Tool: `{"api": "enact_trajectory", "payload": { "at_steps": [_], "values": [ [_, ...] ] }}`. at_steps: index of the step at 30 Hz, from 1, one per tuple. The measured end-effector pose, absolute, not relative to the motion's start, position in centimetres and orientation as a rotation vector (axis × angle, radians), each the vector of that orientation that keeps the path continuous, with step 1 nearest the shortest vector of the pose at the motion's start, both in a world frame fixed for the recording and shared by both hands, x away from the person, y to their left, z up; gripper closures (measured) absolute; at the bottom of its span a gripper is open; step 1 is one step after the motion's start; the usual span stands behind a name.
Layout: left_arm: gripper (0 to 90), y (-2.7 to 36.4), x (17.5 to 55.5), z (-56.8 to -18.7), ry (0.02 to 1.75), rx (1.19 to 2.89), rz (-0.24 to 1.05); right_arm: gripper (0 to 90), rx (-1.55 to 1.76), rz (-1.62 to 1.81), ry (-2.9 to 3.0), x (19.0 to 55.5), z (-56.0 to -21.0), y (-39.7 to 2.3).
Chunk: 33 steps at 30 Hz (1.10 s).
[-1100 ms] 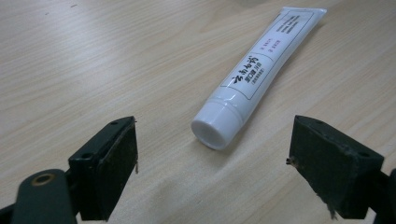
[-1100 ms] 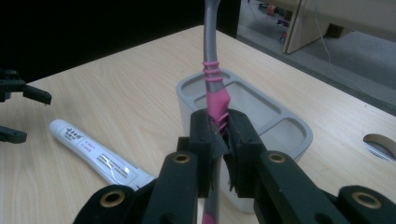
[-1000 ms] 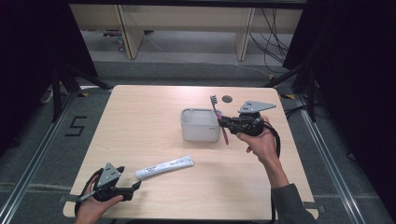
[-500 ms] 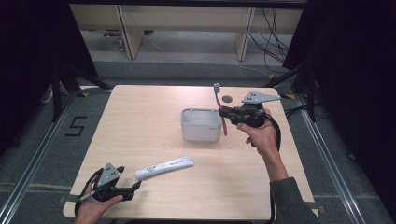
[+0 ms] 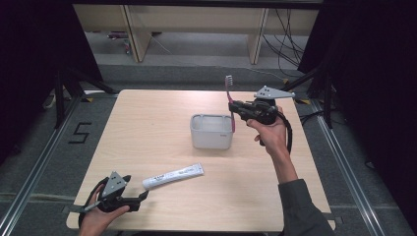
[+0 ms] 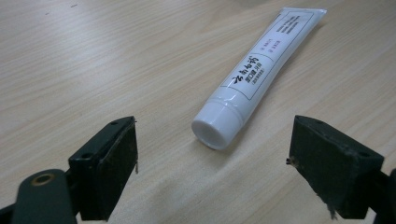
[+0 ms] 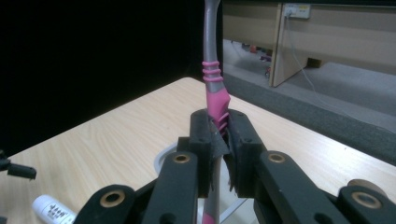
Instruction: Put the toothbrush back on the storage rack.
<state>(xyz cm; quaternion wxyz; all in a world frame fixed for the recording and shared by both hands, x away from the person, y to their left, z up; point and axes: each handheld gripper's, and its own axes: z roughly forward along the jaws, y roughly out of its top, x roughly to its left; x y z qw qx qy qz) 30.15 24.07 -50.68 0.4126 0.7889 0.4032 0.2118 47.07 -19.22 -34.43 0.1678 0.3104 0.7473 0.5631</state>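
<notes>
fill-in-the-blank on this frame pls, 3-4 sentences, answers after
1. The right gripper is shut on a pink and grey ____.
2. The left gripper has its jaws ____, with the cap of the toothpaste tube just ahead of them.
3. The toothbrush stands upright with its bristles at the ____.
4. The grey cup sits on the wooden ____.

Missing words: toothbrush; open; top; table

black claws [image 7: 219, 135], grey plates; dark sleeve [image 5: 305, 211]
</notes>
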Motion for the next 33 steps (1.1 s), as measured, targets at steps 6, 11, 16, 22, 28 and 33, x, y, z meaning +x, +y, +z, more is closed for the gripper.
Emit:
{"api": "enact_trajectory", "payload": {
  "at_steps": [6, 11, 16, 22, 28, 33],
  "values": [
    [15.1, 24.0, 30.1, -50.7, 1.017, 1.982, 0.53, 82.2, 0.914, 1.598, 2.1, 48.0, -34.6, -19.0],
    [15.1, 24.0, 30.1, -50.7, 1.017, 1.981, 0.53, 82.2, 0.952, 1.597, 2.093, 48.9, -34.9, -18.7],
    [15.1, 24.0, 30.2, -50.8, 1.018, 1.978, 0.526, 82.2, 0.95, 1.585, 2.077, 49.4, -35.1, -18.5],
    [15.1, 24.0, 30.1, -50.7, 1.017, 1.982, 0.527, 82.2, 0.976, 1.582, 2.064, 50.1, -35.4, -18.4],
    [15.1, 24.0, 30.2, -50.8, 1.017, 1.98, 0.527, 82.2, 0.99, 1.576, 2.041, 50.8, -35.9, -18.6],
    [15.2, 24.0, 30.1, -50.7, 1.016, 1.982, 0.529, 82.2, 1.039, 1.577, 2.04, 51.2, -36.4, -18.6]
  ]
}}
